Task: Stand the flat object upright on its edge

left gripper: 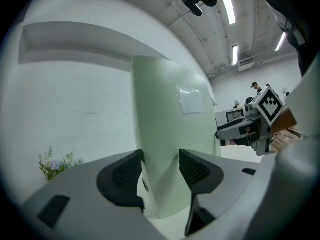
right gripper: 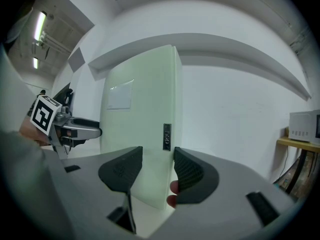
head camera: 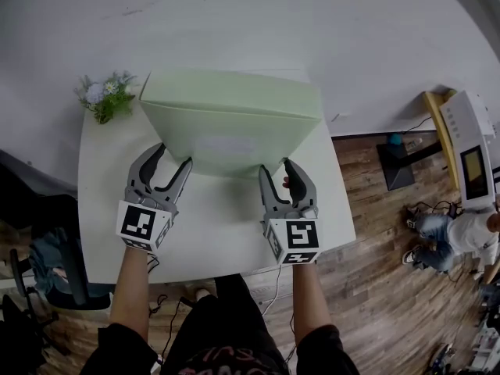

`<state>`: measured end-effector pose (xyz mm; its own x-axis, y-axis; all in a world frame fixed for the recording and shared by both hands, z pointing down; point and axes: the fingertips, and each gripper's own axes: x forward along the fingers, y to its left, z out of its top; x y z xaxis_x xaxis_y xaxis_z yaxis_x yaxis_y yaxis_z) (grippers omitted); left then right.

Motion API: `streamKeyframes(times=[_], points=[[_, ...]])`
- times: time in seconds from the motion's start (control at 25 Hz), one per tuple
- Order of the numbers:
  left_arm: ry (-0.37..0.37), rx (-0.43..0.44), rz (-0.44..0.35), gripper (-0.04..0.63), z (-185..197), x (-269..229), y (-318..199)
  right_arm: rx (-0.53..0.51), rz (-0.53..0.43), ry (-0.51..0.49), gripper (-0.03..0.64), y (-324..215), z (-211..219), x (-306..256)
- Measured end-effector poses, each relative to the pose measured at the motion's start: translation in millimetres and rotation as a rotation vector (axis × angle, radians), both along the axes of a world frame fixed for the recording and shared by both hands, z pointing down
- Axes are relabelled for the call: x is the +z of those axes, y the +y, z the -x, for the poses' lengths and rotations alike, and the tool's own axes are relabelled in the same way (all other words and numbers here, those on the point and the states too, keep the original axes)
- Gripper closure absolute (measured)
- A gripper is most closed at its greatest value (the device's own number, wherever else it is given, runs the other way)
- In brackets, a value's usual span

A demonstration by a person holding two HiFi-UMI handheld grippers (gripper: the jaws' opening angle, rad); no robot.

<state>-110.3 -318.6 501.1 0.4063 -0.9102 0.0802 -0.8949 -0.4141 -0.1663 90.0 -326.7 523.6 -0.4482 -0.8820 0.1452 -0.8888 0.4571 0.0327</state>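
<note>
We're on the pale green case [head camera: 234, 123] now: smooth and matt all over, plastic by the look of it. The small white label [left gripper: 191, 100] on its face reads as paper, slightly shinier. The left gripper [head camera: 173, 156] and the right gripper [head camera: 276, 167] are grey moulded plastic with a dull finish. Their dark pads [left gripper: 127, 173] are finely ribbed and look rubbery. The marker cube [head camera: 142, 223] carries flat black-and-white print. Under it all, the table [head camera: 211, 233] is white, smooth and matt. Off to the side, the floor [head camera: 375, 287] is wood plank with a soft sheen. The sleeve [head camera: 117, 350] is dark cloth.
</note>
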Motion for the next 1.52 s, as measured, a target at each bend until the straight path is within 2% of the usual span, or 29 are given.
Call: streamKeyframes(times=[0.28, 0.44, 0.64, 1.0, 1.28, 1.4, 1.52], points=[[-0.002, 0.014, 0.020, 0.345, 3.0, 0.7, -1.1, 0.001, 0.009, 0.028, 0.408, -0.3, 2.1, 1.2], [-0.021, 0.024, 0.034, 0.347, 3.1, 0.3, -2.3, 0.010, 0.020, 0.009, 0.407, -0.9, 0.6, 0.0], [-0.018, 0.025, 0.044, 0.345, 4.0, -1.0, -4.3, 0.010, 0.045, -0.018, 0.407, -2.3, -0.5, -0.6], [0.009, 0.024, 0.078, 0.345, 11.3, -0.9, 5.5, 0.031, 0.055, -0.001, 0.407, 7.2, -7.1, -9.8], [0.015, 0.013, 0.085, 0.349, 15.7, -17.3, 39.4, 0.064, 0.078, -0.006, 0.408, 41.2, -16.2, -21.3], [0.015, 0.021, 0.078, 0.390, 13.9, -29.9, 61.7, 0.062, 0.067, -0.007, 0.420, 61.2, -11.6, -39.8], [0.019, 0.030, 0.076, 0.403, 11.8, -41.8, 84.6, 0.071, 0.062, 0.000, 0.446, 84.3, -11.9, -52.2]])
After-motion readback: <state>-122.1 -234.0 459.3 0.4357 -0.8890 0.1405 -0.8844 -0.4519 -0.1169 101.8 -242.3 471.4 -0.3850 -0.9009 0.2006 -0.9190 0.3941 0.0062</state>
